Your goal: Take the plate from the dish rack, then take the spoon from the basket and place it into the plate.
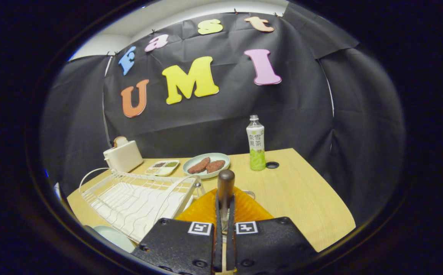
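Note:
My gripper (225, 208) is shut on the spoon (225, 182), whose dark brown rounded handle sticks up between the fingers. The spoon's lower part is hidden by the fingers. Right under and beyond the fingers lies the orange ribbed basket (202, 211). Left of the basket stands the white wire dish rack (137, 196), with no dish in its slots. A pale plate (115, 237) lies on the table at the near corner of the rack, left of my fingers, partly cut off.
At the back of the wooden table (305, 198) are a white toaster (123, 156), a small divided tray (163, 167), a plate with two brown patties (206, 165) and a drink bottle (256, 144). A round cable hole (272, 165) lies beside the bottle.

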The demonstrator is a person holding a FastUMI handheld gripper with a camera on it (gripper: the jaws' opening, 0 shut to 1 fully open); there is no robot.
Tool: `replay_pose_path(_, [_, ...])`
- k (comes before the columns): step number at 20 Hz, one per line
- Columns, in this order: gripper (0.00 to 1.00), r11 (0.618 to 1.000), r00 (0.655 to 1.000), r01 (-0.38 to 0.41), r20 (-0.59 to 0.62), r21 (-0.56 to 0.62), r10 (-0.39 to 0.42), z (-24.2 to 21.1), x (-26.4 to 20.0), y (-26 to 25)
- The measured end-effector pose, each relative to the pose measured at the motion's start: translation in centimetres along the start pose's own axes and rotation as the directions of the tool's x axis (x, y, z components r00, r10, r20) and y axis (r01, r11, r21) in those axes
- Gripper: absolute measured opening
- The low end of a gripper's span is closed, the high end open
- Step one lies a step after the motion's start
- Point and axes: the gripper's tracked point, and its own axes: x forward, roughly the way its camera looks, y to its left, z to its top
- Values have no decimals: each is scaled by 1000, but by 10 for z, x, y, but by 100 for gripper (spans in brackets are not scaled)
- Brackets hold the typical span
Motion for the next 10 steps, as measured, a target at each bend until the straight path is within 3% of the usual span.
replay_pose_path(10, [8,994,979,105,179,-11,-101,78,-65,-1])
